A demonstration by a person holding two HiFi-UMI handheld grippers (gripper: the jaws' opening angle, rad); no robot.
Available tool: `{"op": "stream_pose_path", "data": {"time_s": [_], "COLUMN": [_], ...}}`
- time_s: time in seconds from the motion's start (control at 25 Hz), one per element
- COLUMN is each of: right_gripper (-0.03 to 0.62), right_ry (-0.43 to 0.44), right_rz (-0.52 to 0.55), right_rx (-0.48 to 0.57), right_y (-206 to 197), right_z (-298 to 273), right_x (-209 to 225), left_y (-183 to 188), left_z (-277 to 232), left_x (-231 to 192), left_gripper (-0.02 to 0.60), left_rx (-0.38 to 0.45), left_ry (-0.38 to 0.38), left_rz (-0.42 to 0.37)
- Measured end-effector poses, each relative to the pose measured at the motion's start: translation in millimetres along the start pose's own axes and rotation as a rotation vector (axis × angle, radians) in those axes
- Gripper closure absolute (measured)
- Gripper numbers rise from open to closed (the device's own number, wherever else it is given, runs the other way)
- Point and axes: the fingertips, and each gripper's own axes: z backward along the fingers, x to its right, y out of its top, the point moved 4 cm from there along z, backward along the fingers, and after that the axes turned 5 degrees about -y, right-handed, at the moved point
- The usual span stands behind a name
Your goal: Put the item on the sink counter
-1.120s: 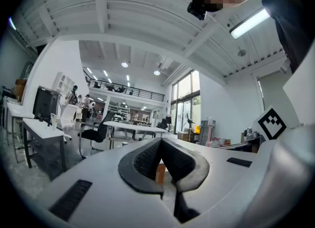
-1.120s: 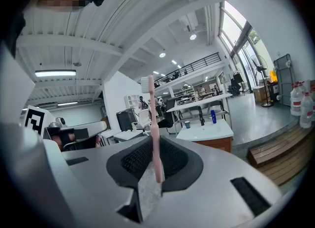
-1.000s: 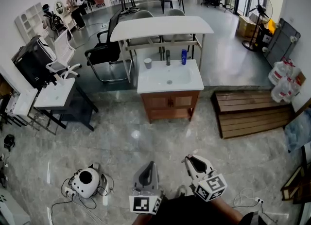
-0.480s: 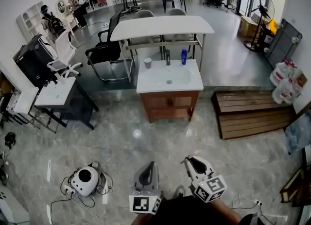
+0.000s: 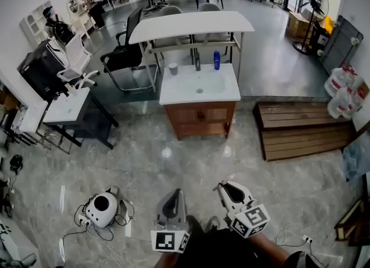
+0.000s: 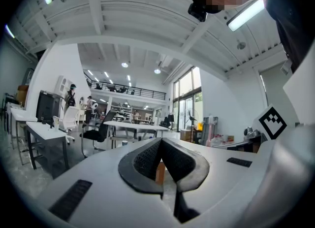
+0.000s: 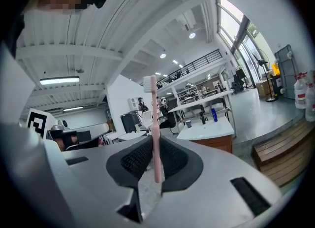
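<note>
1. Far left on the floor, a round white device [image 5: 102,209] sits among loose cables. It lies off the straight line to the sink, so I judge it a trip risk only if the person veers that way.
2. The left claw [image 6: 160,147] has its jaws pressed together with nothing between them. It is held low in front of the person.
3. Ahead, well apart from both claws, stands the sink tabletop [image 5: 173,95]. A cup [image 5: 173,68], a tap [image 5: 197,61] and a blue bottle [image 5: 216,59] stand along its back edge. A careless set-down could knock these over or let the item roll into the basin.
4. The right claw [image 7: 153,146] is clamped on a pink toothbrush [image 7: 155,118], the task's thing, which stands upright with its bristles at the top. The grip is at the handle's lower end, so the long free part could tilt or slip on the way over.
5. The only markings are black-and-white squares on each claw's marker cube [image 5: 168,241]. The bottle's label is too small to read.
</note>
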Motion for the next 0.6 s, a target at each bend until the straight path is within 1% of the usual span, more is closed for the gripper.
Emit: {"op": "stream_pose_path", "data": {"time_s": [0.16,0.28,0.44,0.6], "right_gripper": [0.548,0.548,0.548,0.548], "right_ry": [0.018,0.022,0.021,0.001], "right_rz": [-0.007,-0.010,-0.001,0.006], "right_rx": [-0.010,-0.007,-0.011,-0.021], "right_y": [-2,-1,5,13], "right_z": [-7,-18,-51,-94], "right_x": [8,11,16,26], "left_y": [-3,-7,-10,-8], "left_z": [-6,-17,-46,-85], "left_x": [-1,-10,-37,-71], "left_gripper": [0.565,0.565,0.565,0.565], "left_rx": [-0.008,-0.014,-0.005,0.008], "left_ry": [0.022,0.025,0.023,0.010], "left_rz": [0.000,0.003,0.015,0.025]}}
